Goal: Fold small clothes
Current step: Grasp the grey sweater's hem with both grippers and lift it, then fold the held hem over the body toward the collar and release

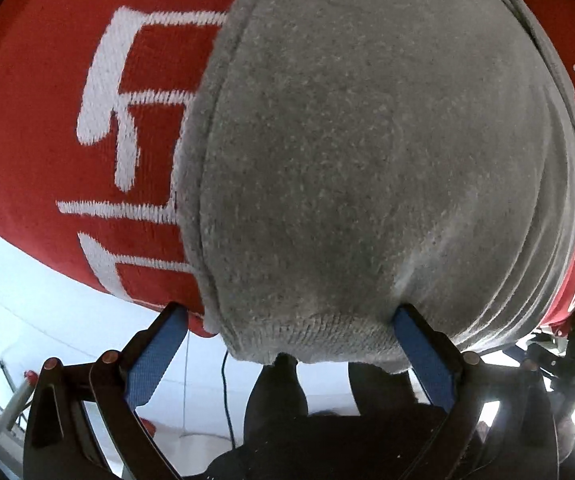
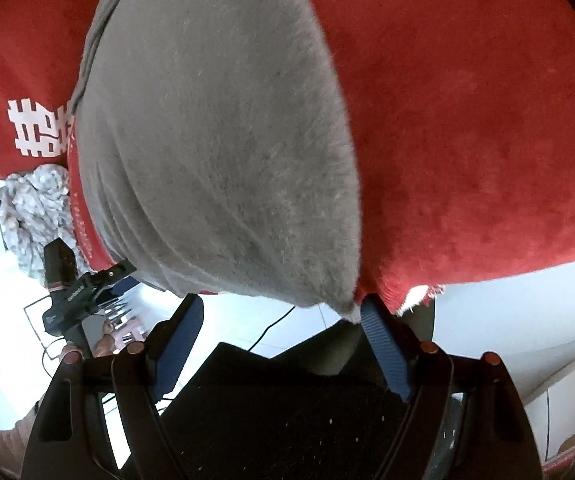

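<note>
The grey garment [image 1: 367,160] lies spread over a red cloth [image 1: 39,120] with white woven characters, its near hem hanging just past the front edge of that cloth-covered surface — whether a desk or something else lies beneath cannot be told. The left hand-held gripper [image 1: 291,322] stands released, its blue pads wide apart, one at the cloth's edge and the other touching the hem's underside; nothing is pinched. The right hand-held gripper [image 2: 283,308] is likewise spread, its right pad against the garment's near right corner, the left pad clear of the fabric.

As a judgement, the folding is early: the garment looks smoothed flat, perhaps already doubled along its far edge where layered seams show, and the near hem is not yet grasped. Lifting and folding it over remains.

Only the left wrist view shows the large woven characters left of the garment. Only the right wrist view shows a crumpled pale patterned cloth [image 2: 33,208] at the left edge, the other gripper's body below it, and a frayed white fringe [image 2: 421,296] on the red cloth.
</note>
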`<control>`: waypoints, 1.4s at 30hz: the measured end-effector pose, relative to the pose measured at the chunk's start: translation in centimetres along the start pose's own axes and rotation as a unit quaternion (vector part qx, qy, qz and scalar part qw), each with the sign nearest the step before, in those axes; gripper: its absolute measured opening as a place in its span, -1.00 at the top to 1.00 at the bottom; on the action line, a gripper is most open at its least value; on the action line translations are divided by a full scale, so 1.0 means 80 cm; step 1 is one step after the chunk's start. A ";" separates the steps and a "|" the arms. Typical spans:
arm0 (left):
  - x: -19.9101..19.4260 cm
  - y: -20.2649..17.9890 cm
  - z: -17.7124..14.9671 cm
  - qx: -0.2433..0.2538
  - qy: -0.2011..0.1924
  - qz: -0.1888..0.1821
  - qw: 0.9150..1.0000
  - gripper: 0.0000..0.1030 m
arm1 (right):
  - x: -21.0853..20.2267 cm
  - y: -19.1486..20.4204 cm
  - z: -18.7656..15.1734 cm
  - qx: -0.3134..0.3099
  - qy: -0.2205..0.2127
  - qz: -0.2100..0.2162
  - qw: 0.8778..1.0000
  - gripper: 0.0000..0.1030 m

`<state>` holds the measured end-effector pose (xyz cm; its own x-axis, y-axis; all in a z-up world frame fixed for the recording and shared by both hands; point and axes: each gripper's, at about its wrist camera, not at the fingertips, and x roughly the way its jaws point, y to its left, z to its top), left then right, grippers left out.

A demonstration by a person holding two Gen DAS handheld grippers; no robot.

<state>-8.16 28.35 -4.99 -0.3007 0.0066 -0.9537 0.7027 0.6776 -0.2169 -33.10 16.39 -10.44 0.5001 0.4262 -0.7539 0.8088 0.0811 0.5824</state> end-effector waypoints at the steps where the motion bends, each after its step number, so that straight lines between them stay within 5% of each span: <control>1: -0.002 -0.001 -0.001 0.002 -0.002 -0.004 1.000 -1.00 | 0.003 0.005 0.001 -0.003 -0.005 0.004 1.000 -0.62; 3: 0.000 -0.013 -0.030 0.005 -0.005 -0.012 1.000 -0.85 | 0.001 0.016 -0.002 -0.010 -0.010 0.017 1.000 -0.64; 7: -0.014 -0.027 -0.024 0.017 -0.012 -0.039 0.999 -0.60 | -0.011 0.045 -0.008 -0.039 -0.021 0.057 0.997 -0.64; 8: -0.021 -0.030 -0.023 0.019 -0.012 -0.041 0.999 -0.37 | -0.013 0.048 -0.006 -0.037 -0.025 0.058 0.997 -0.64; 13: -0.032 -0.032 -0.015 0.024 0.006 -0.038 0.999 0.12 | -0.013 0.012 -0.004 0.038 -0.032 0.046 0.998 -0.62; 17: -0.018 -0.014 -0.003 0.024 0.014 -0.028 0.999 0.13 | -0.021 -0.020 -0.003 0.069 -0.031 0.036 0.996 -0.60; 22: -0.001 -0.008 -0.005 0.000 0.017 -0.014 1.000 0.10 | -0.049 -0.020 -0.001 0.032 -0.033 -0.001 0.999 -0.60; 24: 0.003 -0.010 -0.003 -0.001 0.016 0.017 1.000 -0.37 | -0.057 -0.016 0.006 0.026 -0.041 0.013 0.999 -0.60; 26: -0.003 0.001 0.009 0.003 0.014 0.028 1.000 -0.49 | -0.056 -0.013 0.016 0.024 -0.043 0.016 0.999 -0.60; 29: 0.000 0.002 0.011 0.001 0.018 0.007 1.000 -0.48 | -0.038 -0.009 0.024 0.023 -0.027 0.031 0.999 -0.60; 31: -0.002 -0.001 0.010 0.007 0.015 -0.008 1.000 -0.20 | -0.021 0.002 0.024 0.015 -0.010 0.052 0.998 -0.60; 32: -0.004 -0.003 0.010 0.008 0.018 -0.015 1.000 0.10 | -0.015 0.008 0.022 0.013 -0.006 0.055 0.998 -0.57; 34: -0.008 -0.014 0.010 0.023 0.026 -0.015 0.999 0.64 | -0.008 0.012 0.017 0.023 0.006 0.085 0.996 0.18; 35: -0.010 -0.020 0.010 0.028 0.028 -0.018 0.999 0.84 | -0.003 0.014 0.017 0.033 0.011 0.095 0.995 0.84; 42: -0.085 -0.045 0.035 0.036 -0.019 -0.109 0.993 0.84 | -0.065 0.060 0.042 0.028 -0.018 0.217 0.976 0.84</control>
<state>-6.83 23.77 1.67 -0.4274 -0.1630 -0.8893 0.6684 0.6054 -0.4322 -30.79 11.54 -4.75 0.8090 0.3769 -0.4510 0.5338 -0.1498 0.8323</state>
